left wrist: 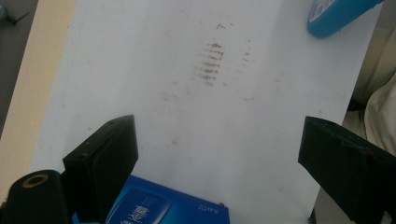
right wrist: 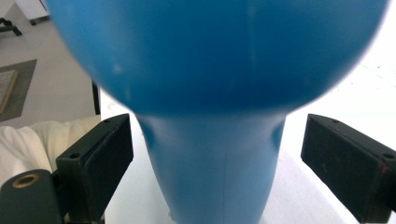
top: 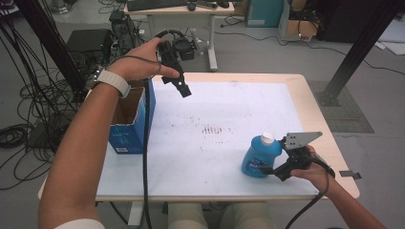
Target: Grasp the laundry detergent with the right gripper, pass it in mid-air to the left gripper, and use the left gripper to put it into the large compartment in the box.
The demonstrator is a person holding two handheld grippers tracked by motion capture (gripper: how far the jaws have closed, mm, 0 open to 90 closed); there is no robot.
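Note:
A blue bottle (top: 260, 157) with a white cap lies tilted on the white table top (top: 215, 105) at the front right. My right gripper (top: 276, 171) is at its narrow neck. In the right gripper view the neck (right wrist: 210, 177) runs between the jaws with a gap on each side, so the pads do not touch it. My left gripper (top: 184, 88) hangs open above the table's back left, beside an open blue cardboard box (top: 129, 119). In the left gripper view its jaws (left wrist: 219, 126) hold nothing, with the box's edge (left wrist: 168, 205) below and the bottle (left wrist: 336, 16) far off.
Brownish smudges (top: 212, 130) mark the middle of the table top. The box stands at the table's left edge. Cables (top: 19, 109) cover the floor on the left. A desk (top: 181, 12) stands behind the table, and a black frame post (top: 353, 62) rises at the right.

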